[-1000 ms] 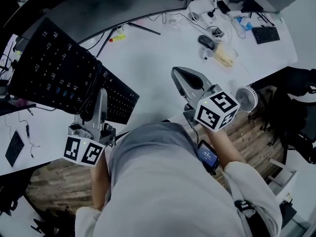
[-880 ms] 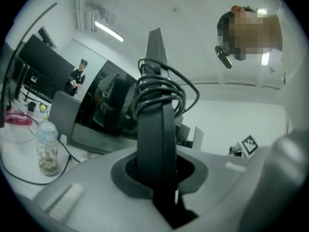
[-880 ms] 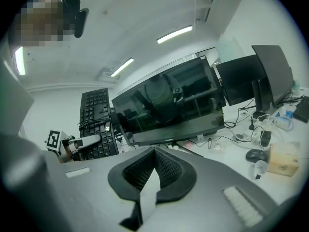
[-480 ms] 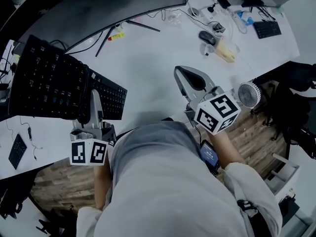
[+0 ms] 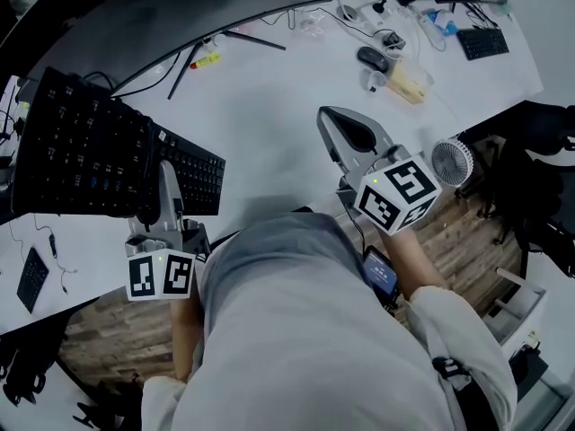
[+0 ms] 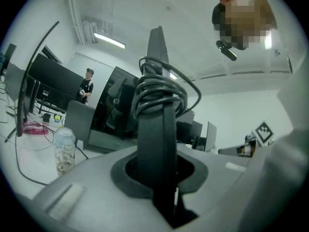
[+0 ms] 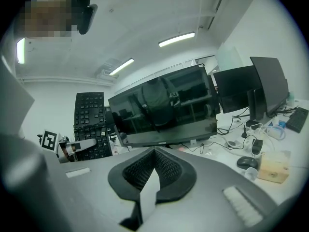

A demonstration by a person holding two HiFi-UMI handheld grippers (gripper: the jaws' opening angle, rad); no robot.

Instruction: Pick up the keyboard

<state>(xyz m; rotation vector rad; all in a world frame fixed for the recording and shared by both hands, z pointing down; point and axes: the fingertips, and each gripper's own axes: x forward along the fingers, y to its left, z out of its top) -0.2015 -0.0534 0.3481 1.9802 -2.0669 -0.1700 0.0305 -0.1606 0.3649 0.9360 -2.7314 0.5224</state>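
The black keyboard (image 5: pixel 99 146) is off the white desk (image 5: pixel 269 88) and tilted, at the left of the head view. My left gripper (image 5: pixel 158 203) is shut on its near edge. In the left gripper view the keyboard (image 6: pixel 161 124) stands edge-on between the jaws, with its coiled cable (image 6: pixel 159 88) wrapped round it. My right gripper (image 5: pixel 327 120) hovers over the middle of the desk, shut and empty, well to the right of the keyboard. From the right gripper (image 7: pixel 154 152) view the keyboard (image 7: pixel 89 117) hangs at the left.
A curved monitor (image 5: pixel 171 12) runs along the desk's back. A mouse (image 5: pixel 372 58), a yellowish box (image 5: pixel 407 85), cables and a small keyboard (image 5: pixel 483 42) lie at the back right. A small fan (image 5: pixel 450 161) stands at the desk's right edge. A bottle (image 6: pixel 63 149) stands to the left.
The keyboard and my left gripper have shifted a little left and nearer to me, the keyboard still held. The right gripper has hardly moved.
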